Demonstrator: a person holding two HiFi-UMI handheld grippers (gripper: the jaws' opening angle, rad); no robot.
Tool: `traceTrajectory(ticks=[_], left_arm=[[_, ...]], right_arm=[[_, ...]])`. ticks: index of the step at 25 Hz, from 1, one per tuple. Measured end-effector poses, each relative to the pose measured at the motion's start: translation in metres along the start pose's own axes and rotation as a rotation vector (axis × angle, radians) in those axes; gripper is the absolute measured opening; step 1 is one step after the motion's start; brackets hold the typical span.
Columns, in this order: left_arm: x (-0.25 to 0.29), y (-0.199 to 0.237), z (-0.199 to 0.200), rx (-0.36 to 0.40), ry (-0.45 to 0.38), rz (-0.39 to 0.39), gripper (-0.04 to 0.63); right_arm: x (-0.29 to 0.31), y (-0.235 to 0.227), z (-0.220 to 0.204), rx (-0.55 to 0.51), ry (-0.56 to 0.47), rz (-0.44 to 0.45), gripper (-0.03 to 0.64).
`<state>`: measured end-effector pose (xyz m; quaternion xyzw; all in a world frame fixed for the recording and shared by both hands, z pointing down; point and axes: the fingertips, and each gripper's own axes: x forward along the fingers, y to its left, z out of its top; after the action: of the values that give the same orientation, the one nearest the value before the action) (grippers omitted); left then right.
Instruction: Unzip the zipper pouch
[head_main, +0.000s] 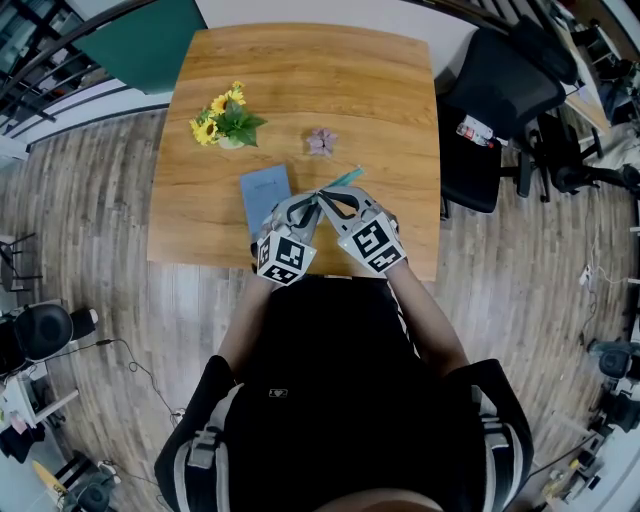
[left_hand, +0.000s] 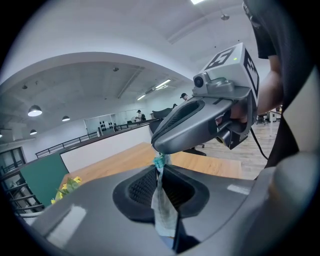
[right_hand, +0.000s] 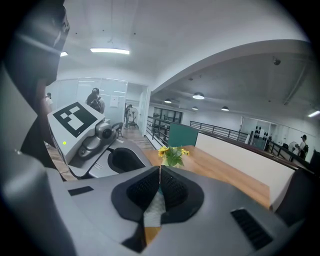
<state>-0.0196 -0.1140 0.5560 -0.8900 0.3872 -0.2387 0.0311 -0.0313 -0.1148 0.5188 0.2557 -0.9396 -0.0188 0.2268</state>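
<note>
Over wooden table, thin pale teal-topped zipper pouch, pinched in fingers of left gripper and right gripper

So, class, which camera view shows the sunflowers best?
The head view: the sunflowers stand whole and unobstructed on the table. The right gripper view shows them small beyond its jaws; the left gripper view catches only some blooms at lower left.

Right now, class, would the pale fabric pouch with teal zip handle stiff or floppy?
Probably floppy: the pale fabric pouch lies creased and folded inside the shut left gripper. Likely light: the right gripper grips just a thin edge.
</note>
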Motion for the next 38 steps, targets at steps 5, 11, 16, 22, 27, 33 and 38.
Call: traceTrajectory(ticks=[5, 11, 16, 22, 27, 33, 38], left_arm=[[0.0, -0.003, 0.002, -0.028, -0.012, -0.01, 0.032], [0.001, -0.004, 0.005, -0.028, -0.017, -0.02, 0.031], [0.0, -0.005, 0.008, -0.035, -0.039, -0.026, 0.028], [0.001, -0.009, 0.008, -0.03, -0.036, -0.031, 0.028], [0.0, -0.011, 0.007, -0.027, -0.035, -0.036, 0.028], [-0.001, -0.013, 0.009, -0.026, -0.034, -0.042, 0.026], [-0.001, -0.015, 0.011, -0.023, -0.037, -0.051, 0.026]], right_arm=[[-0.003, -0.001, 0.0, 0.004, -0.002, -0.021, 0.008], [-0.005, -0.005, -0.001, 0.028, -0.012, -0.052, 0.008], [-0.011, -0.011, -0.001, 0.012, -0.028, -0.108, 0.008], [-0.013, -0.013, -0.004, 0.014, -0.025, -0.113, 0.008], [-0.014, -0.016, -0.009, 0.033, -0.018, -0.117, 0.008], [-0.016, -0.019, -0.011, 0.037, -0.012, -0.13, 0.008], [-0.018, -0.021, -0.014, 0.047, -0.017, -0.14, 0.008]])
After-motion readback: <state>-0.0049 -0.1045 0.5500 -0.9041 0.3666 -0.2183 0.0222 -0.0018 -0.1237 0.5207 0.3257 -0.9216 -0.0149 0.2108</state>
